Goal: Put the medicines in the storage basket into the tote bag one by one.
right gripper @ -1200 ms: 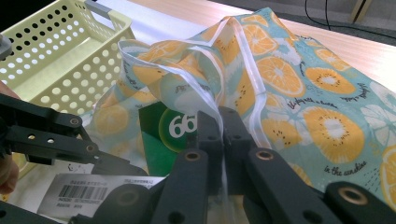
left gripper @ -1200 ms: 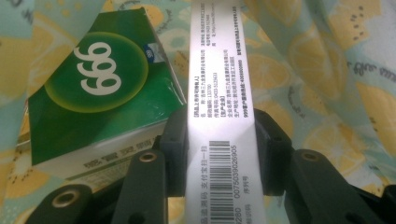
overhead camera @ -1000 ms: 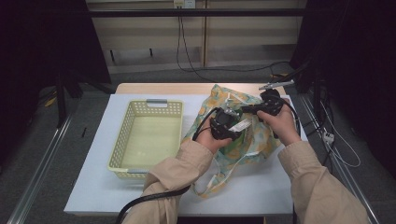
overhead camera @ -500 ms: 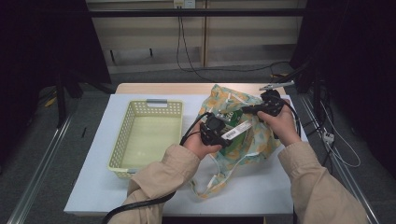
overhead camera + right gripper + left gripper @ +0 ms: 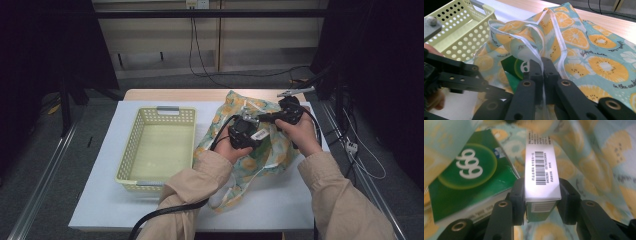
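A fruit-print cloth bag [image 5: 260, 150] lies on the white table right of the basket. My left gripper [image 5: 541, 202] is shut on a slim white box with a barcode [image 5: 541, 167], held inside the bag's mouth. Beside it in the bag lies a green box [image 5: 466, 175] with white rings; its green corner [image 5: 515, 66] peeks out in the right gripper view. My right gripper [image 5: 542, 67] is shut on the bag's rim [image 5: 539, 53], lifting it so the mouth stays wide. In the high view both grippers, left [image 5: 245, 131] and right [image 5: 286, 114], hover over the bag.
An empty pale yellow perforated basket [image 5: 131, 150] stands at the table's left [image 5: 454, 30]. Black cables trail from both grippers across the front edge. A wooden strip [image 5: 200, 95] runs along the table's far edge. Dark floor and rails surround the table.
My left gripper has lifted and drawn back slightly with the white box. The right gripper has held the bag's rim nearly still.
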`<state>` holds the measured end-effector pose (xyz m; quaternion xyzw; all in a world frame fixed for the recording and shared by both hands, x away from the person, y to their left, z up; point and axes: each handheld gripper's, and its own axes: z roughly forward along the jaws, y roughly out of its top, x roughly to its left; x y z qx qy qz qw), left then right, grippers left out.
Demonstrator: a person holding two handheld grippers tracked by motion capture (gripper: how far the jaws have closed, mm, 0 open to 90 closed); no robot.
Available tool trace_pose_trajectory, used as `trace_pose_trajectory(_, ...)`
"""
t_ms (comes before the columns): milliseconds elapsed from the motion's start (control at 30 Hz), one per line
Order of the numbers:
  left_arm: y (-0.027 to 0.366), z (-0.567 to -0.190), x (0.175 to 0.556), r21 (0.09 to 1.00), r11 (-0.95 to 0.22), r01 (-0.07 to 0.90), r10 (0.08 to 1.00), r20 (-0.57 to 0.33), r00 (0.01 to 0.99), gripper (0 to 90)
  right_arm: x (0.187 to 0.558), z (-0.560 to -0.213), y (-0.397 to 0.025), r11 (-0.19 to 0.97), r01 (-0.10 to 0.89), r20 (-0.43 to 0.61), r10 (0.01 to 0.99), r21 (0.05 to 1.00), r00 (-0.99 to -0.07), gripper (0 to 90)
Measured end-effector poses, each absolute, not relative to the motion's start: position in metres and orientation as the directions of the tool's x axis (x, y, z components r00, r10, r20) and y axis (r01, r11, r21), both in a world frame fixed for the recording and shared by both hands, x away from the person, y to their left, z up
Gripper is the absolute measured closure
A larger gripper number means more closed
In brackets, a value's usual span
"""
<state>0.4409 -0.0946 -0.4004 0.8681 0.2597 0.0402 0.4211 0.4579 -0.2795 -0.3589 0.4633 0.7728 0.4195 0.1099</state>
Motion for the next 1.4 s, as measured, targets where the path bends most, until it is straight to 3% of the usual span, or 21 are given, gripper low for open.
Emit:
trace_pose_trajectory(100, -0.094, -0.402, 0.440, 0.752, -0.504, 0.425, 0.482, -0.163, 0.861, 58.8, 0.458, -0.359, -0.280, 0.217, 0.622, 0.219, 0.808, 0.752, -0.547, 88.9)
trace_pose_trajectory(233, -0.085, -0.398, 0.437, 0.733, -0.508, 0.453, 0.510, -0.168, 0.844, 31.1, 0.457, -0.359, -0.279, 0.222, 0.621, 0.214, 0.808, 0.752, -0.549, 89.0)
trace_pose_trajectory(500, -0.055, -0.391, 0.419, 0.731, -0.521, 0.442, 0.493, -0.166, 0.854, 19.2, 0.457, -0.363, -0.276, 0.230, 0.622, 0.207, 0.811, 0.748, -0.548, 89.0)
trace_pose_trajectory(967, -0.028, -0.389, 0.382, 0.735, -0.539, 0.410, 0.429, -0.180, 0.885, 13.2, 0.457, -0.371, -0.273, 0.232, 0.635, 0.210, 0.814, 0.737, -0.541, 89.0)
trace_pose_trajectory(1400, -0.012, -0.403, 0.367, 0.731, -0.532, 0.427, 0.372, -0.252, 0.893, 9.5, 0.459, -0.372, -0.271, 0.236, 0.641, 0.208, 0.817, 0.730, -0.538, 89.0)
